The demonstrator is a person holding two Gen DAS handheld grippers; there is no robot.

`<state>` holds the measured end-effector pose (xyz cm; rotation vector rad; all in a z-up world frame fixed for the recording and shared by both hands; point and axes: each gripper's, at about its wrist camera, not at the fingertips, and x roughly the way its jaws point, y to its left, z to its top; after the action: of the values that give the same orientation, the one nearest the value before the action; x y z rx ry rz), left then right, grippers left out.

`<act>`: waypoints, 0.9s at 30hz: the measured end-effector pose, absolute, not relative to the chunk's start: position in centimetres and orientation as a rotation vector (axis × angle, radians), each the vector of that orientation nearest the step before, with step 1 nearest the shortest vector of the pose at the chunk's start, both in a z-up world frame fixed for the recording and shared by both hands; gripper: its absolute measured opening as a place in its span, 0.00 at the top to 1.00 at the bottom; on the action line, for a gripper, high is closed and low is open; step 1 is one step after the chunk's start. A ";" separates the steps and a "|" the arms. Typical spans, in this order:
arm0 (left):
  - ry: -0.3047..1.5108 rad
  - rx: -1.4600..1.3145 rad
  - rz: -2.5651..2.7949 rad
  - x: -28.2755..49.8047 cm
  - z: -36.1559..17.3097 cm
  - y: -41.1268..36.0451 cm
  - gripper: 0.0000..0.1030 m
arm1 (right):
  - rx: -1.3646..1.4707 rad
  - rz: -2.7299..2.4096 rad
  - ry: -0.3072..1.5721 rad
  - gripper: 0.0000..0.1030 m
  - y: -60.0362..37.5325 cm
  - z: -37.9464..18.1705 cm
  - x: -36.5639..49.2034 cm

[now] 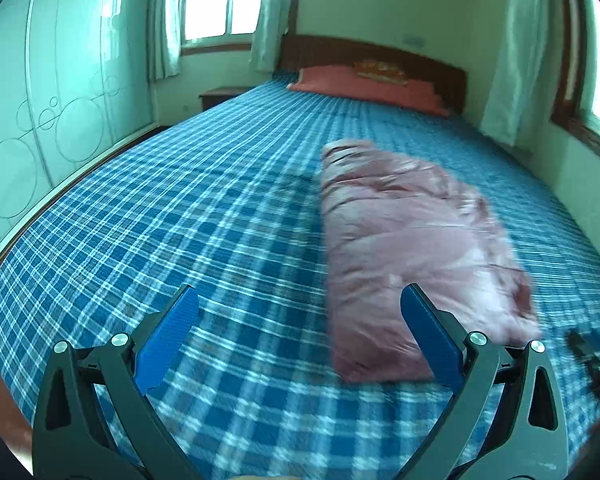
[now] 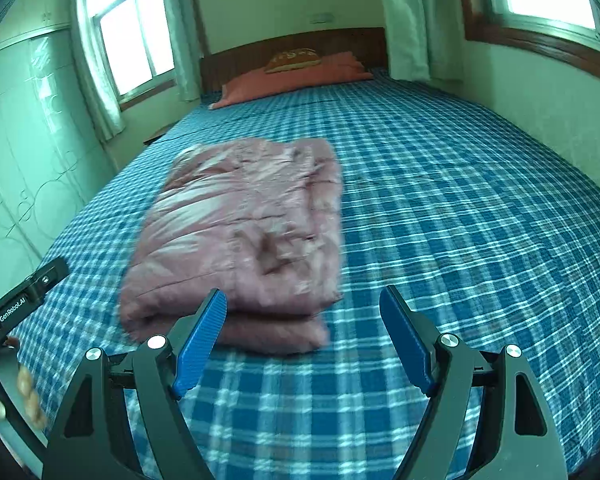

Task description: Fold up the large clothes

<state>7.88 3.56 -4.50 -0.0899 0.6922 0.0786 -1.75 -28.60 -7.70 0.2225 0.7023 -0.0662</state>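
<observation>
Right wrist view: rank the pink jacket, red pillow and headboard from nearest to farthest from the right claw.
1. Pink jacket, folded on the bed just ahead, left of the right claw.
2. Red pillow, at the bed's far end.
3. Headboard, behind the pillow against the wall.

Daylight comes in through the windows (image 2: pixel 130 36), which glow white with glare. The room looks greenish. The pink jacket (image 1: pixel 412 256) is smeared with blur. Both pictures bend at the edges, with dark corners.

The jacket (image 2: pixel 236 240) lies on the bed (image 2: pixel 460 200), left of centre in the right wrist view. A pillow (image 2: pixel 296 78) sits behind it, at the headboard (image 2: pixel 236 60).
</observation>
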 end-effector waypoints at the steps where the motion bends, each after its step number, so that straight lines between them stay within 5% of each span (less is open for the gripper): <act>1: 0.704 -0.092 0.092 8.7 -4.8 4.1 0.02 | 0.229 -0.090 0.701 0.24 -29.7 -7.9 -1.2; 10: 0.904 -0.098 0.341 20.1 -11.9 15.4 0.02 | 0.199 -0.448 0.844 0.19 -43.8 -14.2 6.5; 17: 0.898 -0.188 0.495 24.5 -13.5 24.5 0.02 | 0.207 -0.621 0.841 0.19 -52.7 -16.9 9.5; 27: 0.869 -0.252 0.476 23.7 -14.5 25.8 0.02 | 0.249 -0.634 0.850 0.05 -53.6 -18.0 9.3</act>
<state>23.66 25.78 -14.53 -0.2515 0.8692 0.4764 9.27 -53.63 -18.03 0.2494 0.8498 -0.6344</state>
